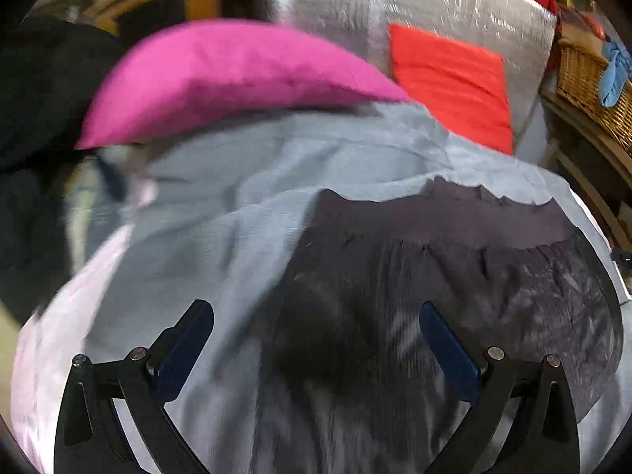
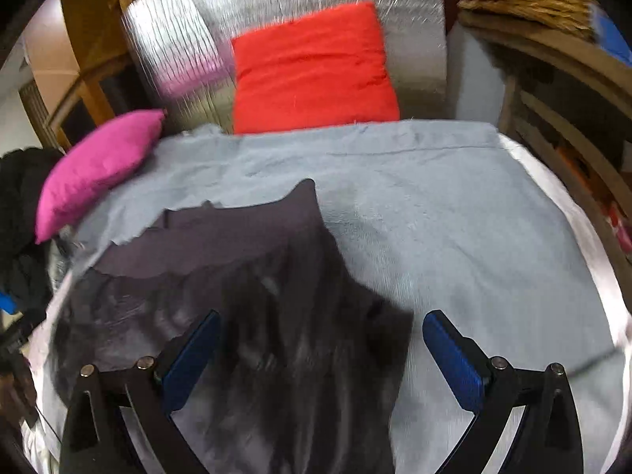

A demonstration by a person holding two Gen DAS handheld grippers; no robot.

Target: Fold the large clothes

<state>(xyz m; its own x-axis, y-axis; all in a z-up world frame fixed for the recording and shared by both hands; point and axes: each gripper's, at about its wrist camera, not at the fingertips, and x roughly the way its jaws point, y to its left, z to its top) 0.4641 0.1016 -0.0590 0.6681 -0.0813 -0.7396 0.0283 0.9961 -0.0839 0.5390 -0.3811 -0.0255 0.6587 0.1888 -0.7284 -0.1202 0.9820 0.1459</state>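
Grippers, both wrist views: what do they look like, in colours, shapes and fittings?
The two match. The left gripper and the right gripper each have black, angular linkage arms joined by round silver pivot pins, ending in two flat fingers faced with dark blue pads. No cables, markings, hands or sleeves show.

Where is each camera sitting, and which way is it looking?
Left wrist: sits on the left claw, faces forward and down over the dark garment toward the pink pillow; shows only its own open fingers.
Right wrist: sits on the right claw, looks across the garment and blanket at the red pillow; shows only its own open fingers.
Shared: garment, blanket, both pillows, basket.
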